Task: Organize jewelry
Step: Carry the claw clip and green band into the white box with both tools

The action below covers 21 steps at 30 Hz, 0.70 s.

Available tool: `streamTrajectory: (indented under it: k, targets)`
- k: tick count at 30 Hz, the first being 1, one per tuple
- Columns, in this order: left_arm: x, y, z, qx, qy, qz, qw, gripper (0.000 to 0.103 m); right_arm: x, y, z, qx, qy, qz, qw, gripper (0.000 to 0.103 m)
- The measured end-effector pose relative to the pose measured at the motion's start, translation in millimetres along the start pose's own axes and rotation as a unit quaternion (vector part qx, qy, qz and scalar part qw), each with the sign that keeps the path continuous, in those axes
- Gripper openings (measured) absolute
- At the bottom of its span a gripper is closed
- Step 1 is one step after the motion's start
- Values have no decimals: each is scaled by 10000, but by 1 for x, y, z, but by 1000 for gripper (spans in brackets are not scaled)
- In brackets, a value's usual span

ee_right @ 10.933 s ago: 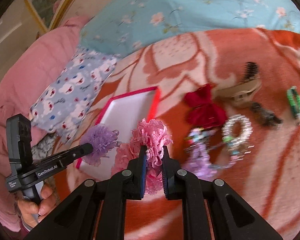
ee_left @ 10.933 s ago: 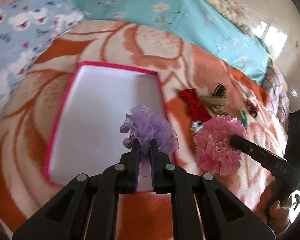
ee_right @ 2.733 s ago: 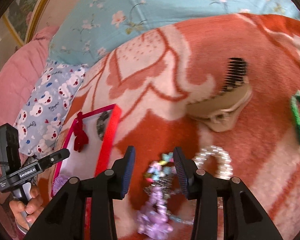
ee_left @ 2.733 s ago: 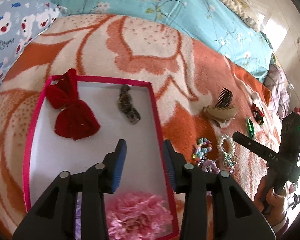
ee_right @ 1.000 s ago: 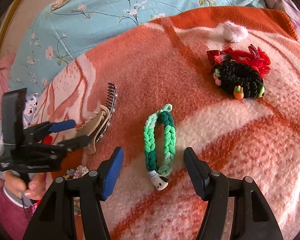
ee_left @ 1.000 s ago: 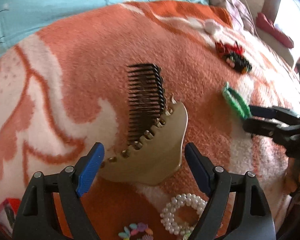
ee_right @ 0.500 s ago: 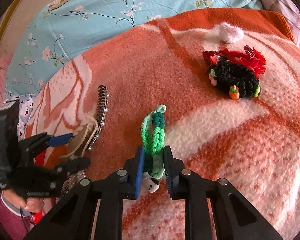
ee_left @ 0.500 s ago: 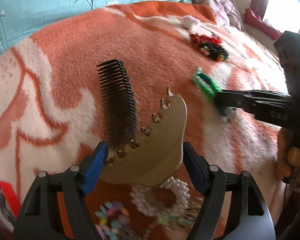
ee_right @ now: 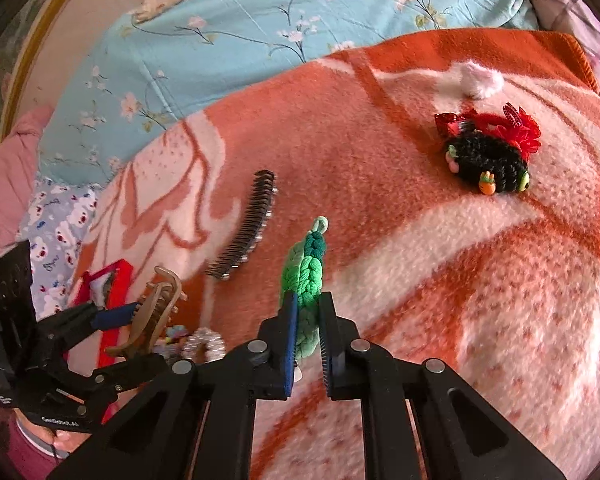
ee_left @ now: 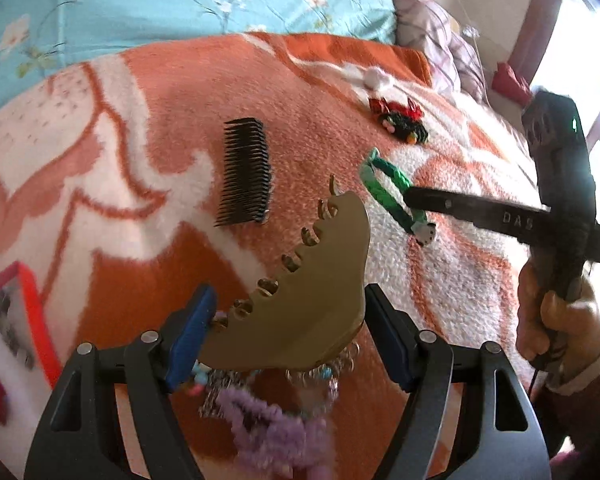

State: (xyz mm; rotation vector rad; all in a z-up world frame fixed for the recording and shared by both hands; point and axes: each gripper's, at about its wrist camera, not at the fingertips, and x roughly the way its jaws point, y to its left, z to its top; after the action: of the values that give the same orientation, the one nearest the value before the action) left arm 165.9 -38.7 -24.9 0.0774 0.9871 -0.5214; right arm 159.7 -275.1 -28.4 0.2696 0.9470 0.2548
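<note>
Since both pieces likely go to the pink-rimmed box (ee_left: 40,312), each gripper carries one. The left gripper (ee_left: 288,332) clamps the tan claw clip (ee_left: 300,300) (jaws wide); the right gripper (ee_right: 308,332) pinches the green braided band (ee_right: 306,268).

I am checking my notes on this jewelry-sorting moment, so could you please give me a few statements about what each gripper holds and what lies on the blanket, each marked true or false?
1. The left gripper is shut on the tan plastic claw hair clip. True.
2. The right gripper is open and holds nothing. False: it is shut on the green braided hair tie.
3. The black toothed comb lies on the orange and white blanket, apart from both grippers. True.
4. The black crocheted hair tie with small charms lies inside the pink-rimmed box. False: it lies on the blanket, beside a red bow accessory.
</note>
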Motion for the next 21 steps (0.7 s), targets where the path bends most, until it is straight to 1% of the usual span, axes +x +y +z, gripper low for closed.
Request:
streamTrajectory:
  k: [7, 12, 16, 21]
  targets:
    - [-31, 15, -17, -353, -261, 182, 9989, 75, -1, 29, -15, -55, 89, 349, 9993, 10]
    - [-58, 31, -37, -609, -410, 360, 9967, 75, 4, 64, -22, -268, 170, 606, 9977, 9]
    - [-84, 54, -57, -898, -530, 537, 9931, 75, 8, 98, -27, -483, 219, 845, 9950, 10]
    - [-113, 85, -84, -1273, -628, 877, 9860, 75, 18, 139, -34, -683, 333, 1152, 9904, 10]
